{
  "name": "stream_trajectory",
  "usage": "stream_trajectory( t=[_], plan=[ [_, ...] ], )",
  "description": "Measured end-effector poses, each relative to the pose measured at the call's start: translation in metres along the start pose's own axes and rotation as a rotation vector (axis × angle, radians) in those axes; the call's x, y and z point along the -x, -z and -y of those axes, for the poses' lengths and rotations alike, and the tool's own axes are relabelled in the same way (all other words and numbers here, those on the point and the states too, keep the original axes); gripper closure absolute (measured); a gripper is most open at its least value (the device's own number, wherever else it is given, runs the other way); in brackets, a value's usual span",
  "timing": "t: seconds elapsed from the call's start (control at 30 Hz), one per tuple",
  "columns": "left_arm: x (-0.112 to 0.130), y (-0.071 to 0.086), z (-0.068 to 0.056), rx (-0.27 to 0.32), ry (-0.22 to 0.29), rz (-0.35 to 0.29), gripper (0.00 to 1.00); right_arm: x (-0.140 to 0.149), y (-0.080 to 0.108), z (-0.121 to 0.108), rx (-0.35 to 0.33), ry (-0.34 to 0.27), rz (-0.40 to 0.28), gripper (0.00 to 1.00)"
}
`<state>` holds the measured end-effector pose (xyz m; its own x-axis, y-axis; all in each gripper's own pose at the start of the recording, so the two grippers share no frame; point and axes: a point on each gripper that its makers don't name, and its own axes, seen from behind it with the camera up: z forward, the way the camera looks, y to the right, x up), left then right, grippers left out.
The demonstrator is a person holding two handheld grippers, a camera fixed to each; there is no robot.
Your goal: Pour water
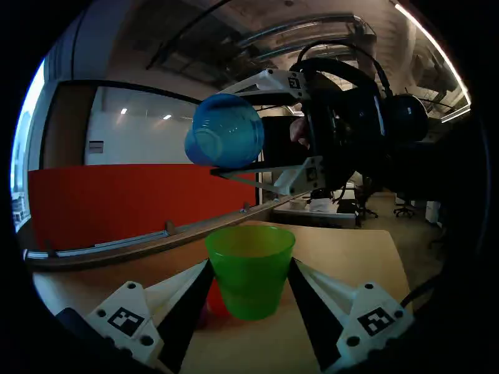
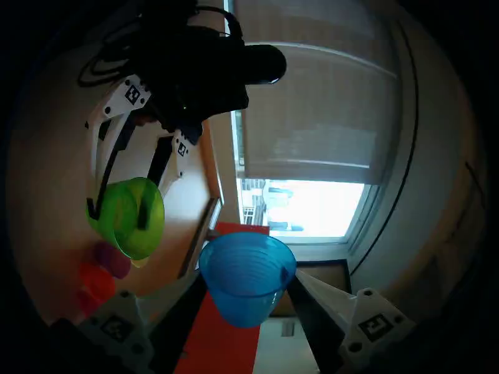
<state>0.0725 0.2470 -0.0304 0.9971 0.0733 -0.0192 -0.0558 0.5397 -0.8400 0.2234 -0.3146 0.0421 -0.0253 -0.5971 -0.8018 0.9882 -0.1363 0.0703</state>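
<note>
The step in hand looks like the pour itself. To do it well, the lip of the translucent blue plastic cup (image 1: pixel 224 131) should sit right over the mouth of the translucent green plastic cup (image 1: pixel 251 274). The roll should also be eased on slowly so that any water falls inside and not onto the light wooden tabletop (image 1: pixel 349 249). In the left gripper view the blue cup hangs in the upper middle of the frame, tipped roughly onto its side, above and slightly left of the green one. No stream or water level can be made out in either cup.

The right gripper (image 2: pixel 248 274) has its fingers apart by the width of the blue cup and pressed on its walls at lower centre of the right gripper view. The left gripper (image 1: pixel 249 265) is likewise clamped on the green cup, which stands upright at lower centre, seemingly resting on the tabletop. A small red object (image 2: pixel 93 283) and a purple one (image 2: pixel 113 258) lie just beside the green cup, so holding it firm would guard against a knock.
</note>
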Motion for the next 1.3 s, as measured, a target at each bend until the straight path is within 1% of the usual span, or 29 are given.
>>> stream_trajectory(
  t=[0.37,0.57,0.7,0.87,1.3],
  plan=[
    [-0.001,0.000,0.000,-0.002,0.000,-0.002,0.19,-0.005,0.000,0.002,-0.003,-0.018,-0.006,0.12],
    [0.000,0.001,0.001,-0.005,0.001,-0.002,0.19,-0.006,0.001,0.008,-0.008,-0.074,-0.011,0.12],
    [0.000,0.002,0.002,-0.009,0.003,-0.003,0.18,-0.005,0.003,0.009,-0.008,-0.132,-0.014,0.12],
    [-0.001,0.004,0.003,-0.013,-0.001,0.001,0.18,-0.005,0.004,0.010,-0.007,-0.230,-0.024,0.12],
    [-0.002,0.005,0.005,-0.016,-0.004,0.003,0.19,0.004,0.006,0.012,0.018,-0.458,-0.021,0.12]
  ],
)
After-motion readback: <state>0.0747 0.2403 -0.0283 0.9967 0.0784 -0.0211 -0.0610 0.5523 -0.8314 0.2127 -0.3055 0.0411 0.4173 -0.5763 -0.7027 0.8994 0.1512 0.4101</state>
